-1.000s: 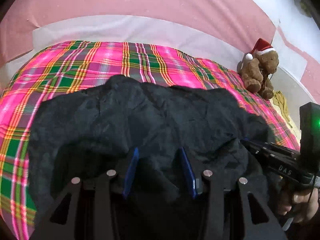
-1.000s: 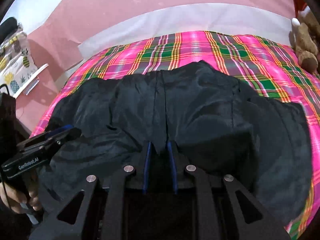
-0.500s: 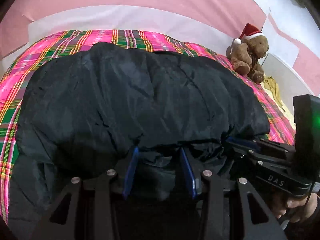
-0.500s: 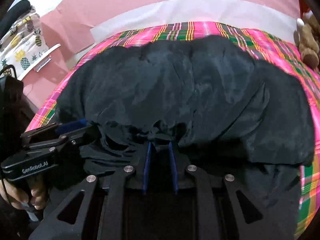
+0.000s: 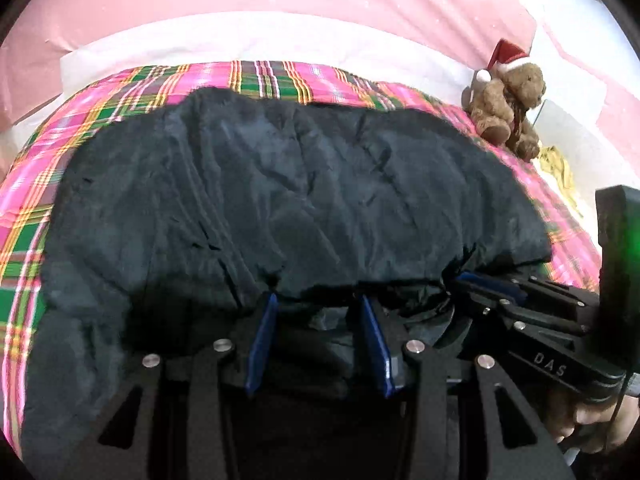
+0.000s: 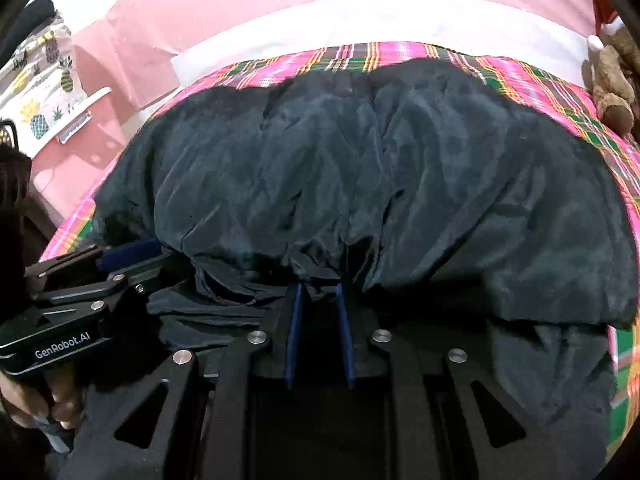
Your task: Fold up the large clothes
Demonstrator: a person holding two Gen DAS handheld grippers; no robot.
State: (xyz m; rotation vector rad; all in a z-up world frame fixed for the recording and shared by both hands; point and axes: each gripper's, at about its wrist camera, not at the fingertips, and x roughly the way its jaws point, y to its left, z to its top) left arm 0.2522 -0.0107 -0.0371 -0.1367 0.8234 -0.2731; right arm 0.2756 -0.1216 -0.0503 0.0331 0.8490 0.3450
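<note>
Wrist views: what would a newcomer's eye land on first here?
A big dark garment sprawls over most of a loud pink-and-green plaid bedspread. The left gripper and right gripper bite its bunched near edge side by side; the right gripper's jaws are closing on the fabric. A brown teddy bear in a red Santa hat sits at the bed's far right corner, clear of the garment.
</note>
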